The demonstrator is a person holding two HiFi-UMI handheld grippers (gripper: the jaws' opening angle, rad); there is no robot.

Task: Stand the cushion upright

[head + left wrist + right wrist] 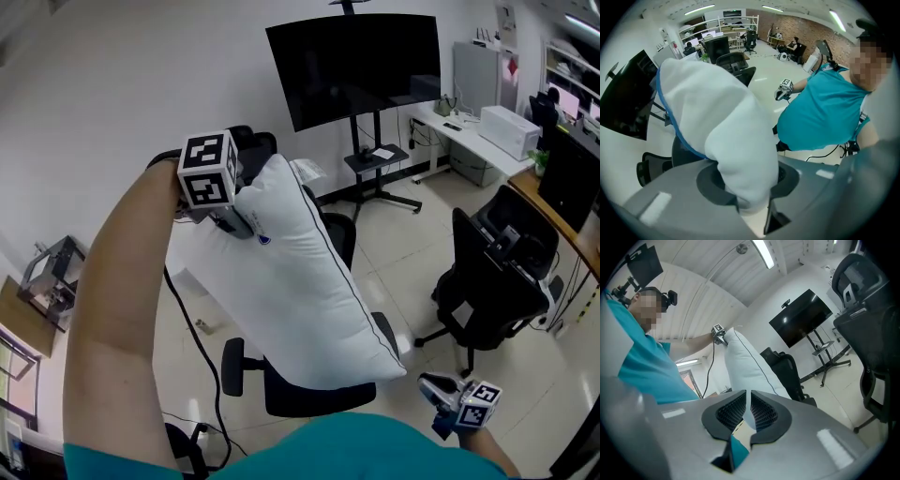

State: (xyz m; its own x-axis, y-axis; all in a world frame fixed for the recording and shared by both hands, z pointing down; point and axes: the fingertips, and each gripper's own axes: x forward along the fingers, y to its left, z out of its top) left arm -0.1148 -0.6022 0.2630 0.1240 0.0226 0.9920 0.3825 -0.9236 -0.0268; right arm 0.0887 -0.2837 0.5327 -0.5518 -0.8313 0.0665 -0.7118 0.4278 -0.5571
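I'm in a teal shirt. My left gripper and right gripper are grey with black jaws. Each carries a black-and-white marker cube.

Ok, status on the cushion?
Left tool clamped on top corner of white cushion with blue piping. Right tool shut, empty, low. Cushion tilted above black office chair.
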